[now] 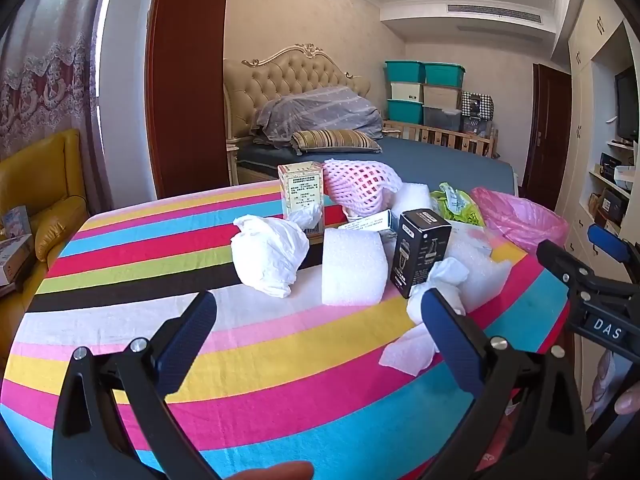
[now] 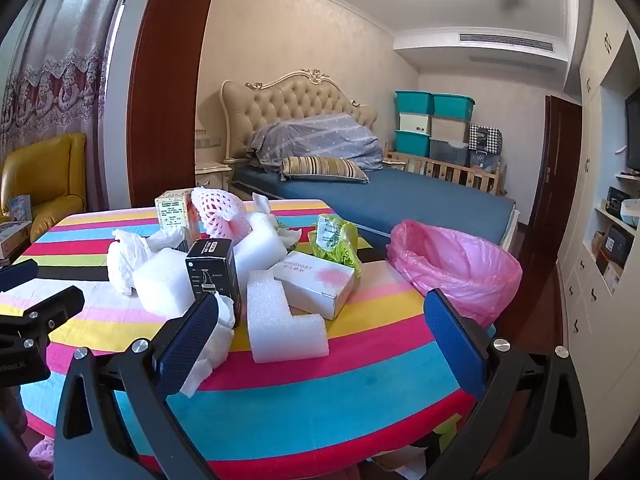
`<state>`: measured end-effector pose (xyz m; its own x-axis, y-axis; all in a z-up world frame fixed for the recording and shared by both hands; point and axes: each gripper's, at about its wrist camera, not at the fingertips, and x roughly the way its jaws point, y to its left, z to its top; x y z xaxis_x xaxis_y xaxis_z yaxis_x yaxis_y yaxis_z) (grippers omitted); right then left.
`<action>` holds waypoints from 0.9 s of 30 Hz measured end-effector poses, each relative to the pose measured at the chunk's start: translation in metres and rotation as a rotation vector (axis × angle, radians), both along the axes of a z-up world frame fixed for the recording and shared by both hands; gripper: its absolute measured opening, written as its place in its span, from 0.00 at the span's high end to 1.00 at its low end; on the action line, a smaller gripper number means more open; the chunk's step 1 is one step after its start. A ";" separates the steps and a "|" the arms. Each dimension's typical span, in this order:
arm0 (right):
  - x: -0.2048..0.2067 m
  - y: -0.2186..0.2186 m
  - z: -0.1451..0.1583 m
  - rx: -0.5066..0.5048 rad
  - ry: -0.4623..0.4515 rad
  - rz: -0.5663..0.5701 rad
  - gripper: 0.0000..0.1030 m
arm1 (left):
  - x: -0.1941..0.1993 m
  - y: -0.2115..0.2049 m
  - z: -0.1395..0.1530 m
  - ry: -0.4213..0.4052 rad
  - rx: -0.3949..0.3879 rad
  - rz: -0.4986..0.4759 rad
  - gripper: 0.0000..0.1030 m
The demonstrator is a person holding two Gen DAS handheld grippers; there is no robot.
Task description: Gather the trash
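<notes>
Trash lies piled on a striped tablecloth (image 1: 120, 272): crumpled white paper (image 1: 268, 256), a white foam block (image 1: 352, 268), a black box (image 1: 420, 252), a beige box (image 1: 301, 196), pink foam netting (image 1: 360, 188), and a green wrapper (image 1: 458, 204). The right wrist view adds an L-shaped foam piece (image 2: 280, 320) and a white carton (image 2: 316, 284). A bin lined with a pink bag (image 2: 456, 268) stands at the table's right edge. My left gripper (image 1: 320, 320) is open and empty, short of the pile. My right gripper (image 2: 320, 320) is open and empty over the L-shaped foam.
A bed (image 2: 400, 196) with a tufted headboard lies behind the table. A yellow armchair (image 1: 44, 200) stands at the left, a dark wooden door frame (image 1: 184, 80) beyond it. Stacked teal storage boxes (image 1: 424, 88) and white shelving (image 2: 600, 220) are at the right.
</notes>
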<state>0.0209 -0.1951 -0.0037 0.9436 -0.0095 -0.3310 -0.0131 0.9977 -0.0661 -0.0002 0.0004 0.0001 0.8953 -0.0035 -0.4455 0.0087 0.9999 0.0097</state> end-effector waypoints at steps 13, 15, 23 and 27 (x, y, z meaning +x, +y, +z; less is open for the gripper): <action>0.000 0.000 0.002 0.007 -0.017 0.004 0.06 | 0.000 0.000 0.000 0.001 -0.009 -0.001 0.04; -0.001 0.000 0.003 0.005 -0.020 0.003 0.06 | 0.000 0.000 0.000 0.002 -0.010 0.000 0.04; -0.001 -0.001 0.002 0.007 -0.023 0.002 0.06 | -0.003 -0.001 -0.002 -0.003 -0.006 -0.012 0.04; -0.001 -0.001 0.003 0.008 -0.018 0.003 0.06 | -0.001 -0.003 -0.001 -0.001 -0.006 -0.015 0.04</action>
<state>0.0199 -0.1966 -0.0010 0.9494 -0.0040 -0.3140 -0.0151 0.9982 -0.0587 -0.0009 -0.0022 -0.0012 0.8955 -0.0194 -0.4446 0.0236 0.9997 0.0039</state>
